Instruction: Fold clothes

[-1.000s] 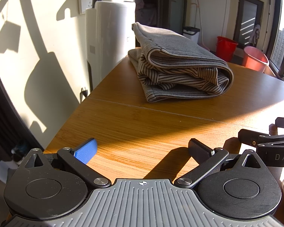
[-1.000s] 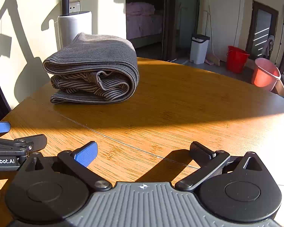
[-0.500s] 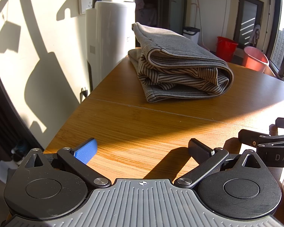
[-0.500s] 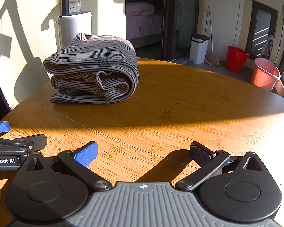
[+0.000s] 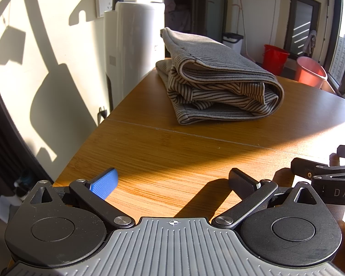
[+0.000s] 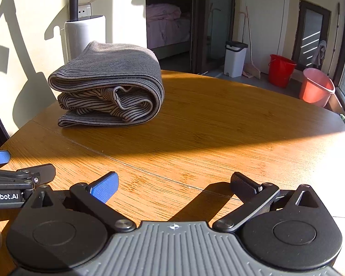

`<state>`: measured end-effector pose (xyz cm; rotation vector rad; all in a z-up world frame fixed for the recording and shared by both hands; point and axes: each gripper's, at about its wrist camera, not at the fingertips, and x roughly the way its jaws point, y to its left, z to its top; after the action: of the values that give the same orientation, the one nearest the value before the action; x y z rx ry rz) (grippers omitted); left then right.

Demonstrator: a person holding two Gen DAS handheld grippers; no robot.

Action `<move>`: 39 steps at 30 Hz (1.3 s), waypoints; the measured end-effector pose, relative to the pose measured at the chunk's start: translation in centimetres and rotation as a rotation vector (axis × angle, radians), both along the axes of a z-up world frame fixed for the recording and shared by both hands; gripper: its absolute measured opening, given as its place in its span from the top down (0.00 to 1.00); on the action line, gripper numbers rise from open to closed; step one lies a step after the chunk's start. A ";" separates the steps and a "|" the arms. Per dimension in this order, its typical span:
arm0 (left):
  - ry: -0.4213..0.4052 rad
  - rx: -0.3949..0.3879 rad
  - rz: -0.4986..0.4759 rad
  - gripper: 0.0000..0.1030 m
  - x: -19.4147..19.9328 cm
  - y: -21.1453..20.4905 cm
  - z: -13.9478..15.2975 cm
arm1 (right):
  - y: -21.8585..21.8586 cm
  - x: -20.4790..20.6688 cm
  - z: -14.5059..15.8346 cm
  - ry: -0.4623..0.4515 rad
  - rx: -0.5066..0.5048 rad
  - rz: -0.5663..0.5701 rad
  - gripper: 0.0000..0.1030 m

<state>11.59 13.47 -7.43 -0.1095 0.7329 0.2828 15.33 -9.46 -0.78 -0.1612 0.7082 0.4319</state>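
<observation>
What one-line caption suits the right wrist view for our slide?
Open right gripper held low over the wooden table, facing a folded striped garment.

Nothing has shifted — both tools, left (image 5: 172, 181) and right (image 6: 174, 182), rest exactly as before.

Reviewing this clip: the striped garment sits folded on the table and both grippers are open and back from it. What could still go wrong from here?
1. The folded garment is a loose, thick bundle; its top layer bulges, so it may spring open or slump if nudged.
2. It lies near the table's far left edge; a push from the left gripper or right gripper might slide it off.
3. The two grippers sit close side by side and might knock together.
</observation>
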 end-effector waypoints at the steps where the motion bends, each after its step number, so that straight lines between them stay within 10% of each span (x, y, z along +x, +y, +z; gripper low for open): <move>1: 0.000 0.000 0.000 0.00 0.0 0.0 0.0 | 0.1 -0.2 0.0 -0.003 0.001 -0.011 0.00; 39: -0.002 -0.002 0.000 0.00 0.0 0.0 0.0 | 0.1 -0.1 0.0 -0.015 0.008 0.025 0.00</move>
<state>11.60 13.49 -7.45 -0.1115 0.7308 0.2817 15.22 -9.39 -0.80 -0.1658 0.6901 0.4571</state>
